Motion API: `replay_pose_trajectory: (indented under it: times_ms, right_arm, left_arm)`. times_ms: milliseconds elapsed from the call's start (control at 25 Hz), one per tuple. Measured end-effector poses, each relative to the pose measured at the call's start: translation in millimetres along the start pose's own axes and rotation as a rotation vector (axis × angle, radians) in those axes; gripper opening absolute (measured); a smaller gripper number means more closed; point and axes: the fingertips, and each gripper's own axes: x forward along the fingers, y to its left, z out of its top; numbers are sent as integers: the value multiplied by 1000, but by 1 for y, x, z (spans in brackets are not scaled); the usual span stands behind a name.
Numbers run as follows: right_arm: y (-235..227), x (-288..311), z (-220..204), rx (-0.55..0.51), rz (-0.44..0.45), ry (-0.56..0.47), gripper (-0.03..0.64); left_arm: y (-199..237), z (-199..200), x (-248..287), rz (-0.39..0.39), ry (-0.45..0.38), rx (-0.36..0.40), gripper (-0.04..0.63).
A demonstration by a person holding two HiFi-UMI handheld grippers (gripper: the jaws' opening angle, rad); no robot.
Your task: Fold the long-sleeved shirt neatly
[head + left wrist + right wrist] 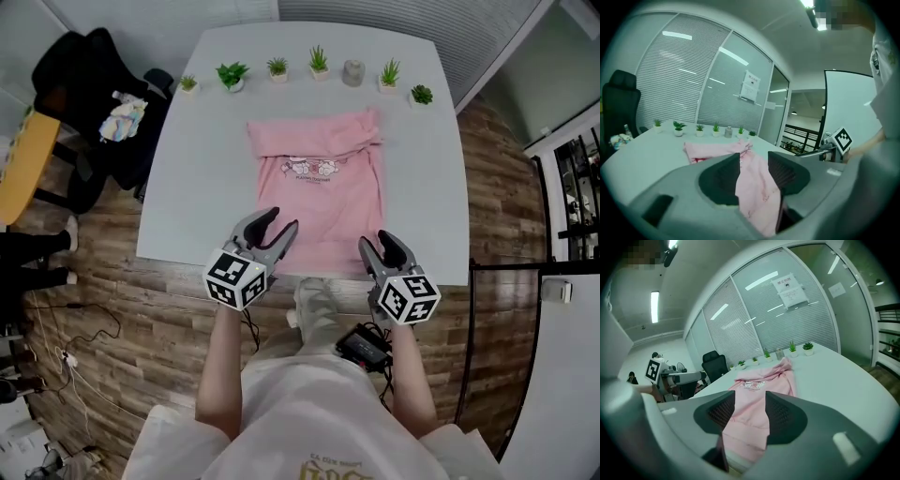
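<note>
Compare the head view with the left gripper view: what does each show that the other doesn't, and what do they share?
Only the head view: the wood floor, the person's forearms and a black device by the person's lap. Only the left gripper view: the blinds behind glass, a paper notice on that glass and a ceiling light. Both: the pink shirt lying on the white table, the row of potted plants at its far edge, the black chair, and the left tongs, open.

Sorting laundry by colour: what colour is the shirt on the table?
The shirt is pink, seen best in the head view.
</note>
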Motion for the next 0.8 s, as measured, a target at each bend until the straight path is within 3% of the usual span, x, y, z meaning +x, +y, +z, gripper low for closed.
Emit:
replay_pose_trajectory:
  times_ms: [280, 800]
  right_arm:
    - [4, -17, -31, -17, -9, 51, 202]
    - [-13, -26, -70, -70, -49, 143, 206]
  left_arm:
    - [12, -42, -38, 158, 21, -55, 193]
    - [10, -99, -46, 206, 143, -18, 193]
